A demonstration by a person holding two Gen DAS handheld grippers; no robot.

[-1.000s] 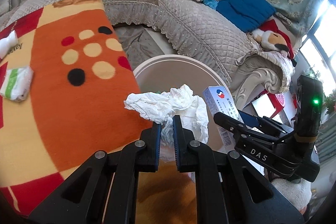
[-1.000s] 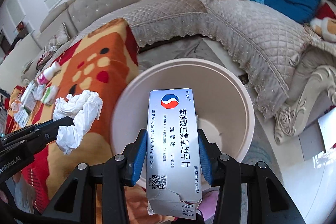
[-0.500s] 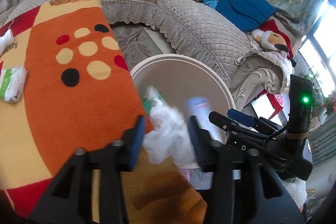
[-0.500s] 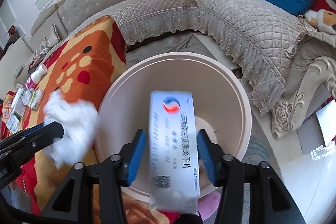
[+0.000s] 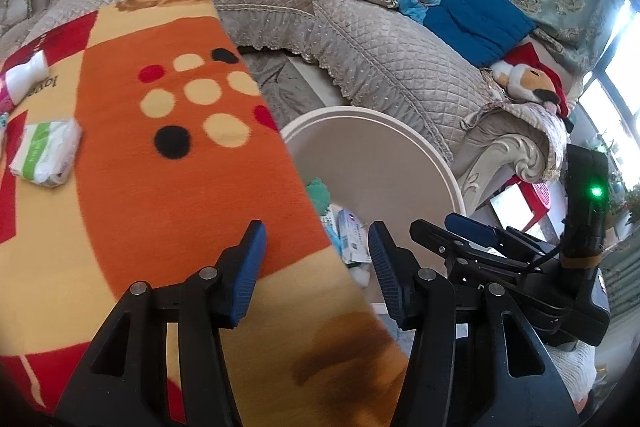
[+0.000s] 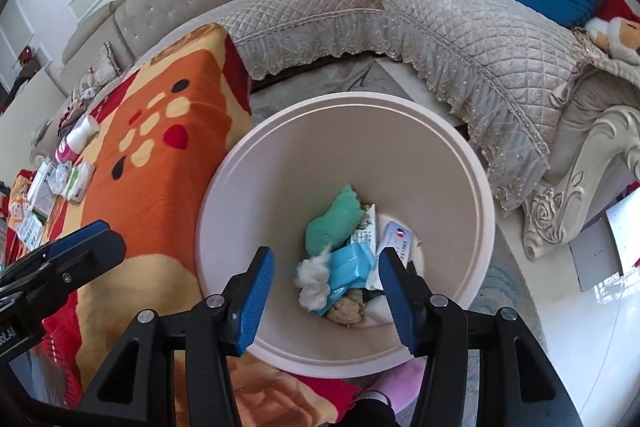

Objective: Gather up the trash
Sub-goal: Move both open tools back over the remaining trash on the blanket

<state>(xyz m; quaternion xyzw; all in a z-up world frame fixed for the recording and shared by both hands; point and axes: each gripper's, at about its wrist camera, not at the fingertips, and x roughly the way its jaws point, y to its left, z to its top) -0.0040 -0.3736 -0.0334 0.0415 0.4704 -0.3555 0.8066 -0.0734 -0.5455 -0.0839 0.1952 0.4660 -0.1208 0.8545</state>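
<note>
— Both grippers, left [image 5: 316, 259] and right [image 6: 326, 285], hang with jaws apart and nothing between them.

— So the drops landed?

— Yes. A second ago the left pinched a tissue [image 6: 314, 277] and the right a box [image 6: 396, 237]; now both lie below the right gripper, inside the bin [image 6: 280, 163], among a green cloth [image 6: 334, 223] and a blue pack [image 6: 352, 263].

— What's left?

— Trash on the blanket [image 5: 160, 187], well off to the left gripper's left: a wipes pack [image 5: 44, 157], a bottle [image 5: 24, 79]. Likely those come next.
</note>
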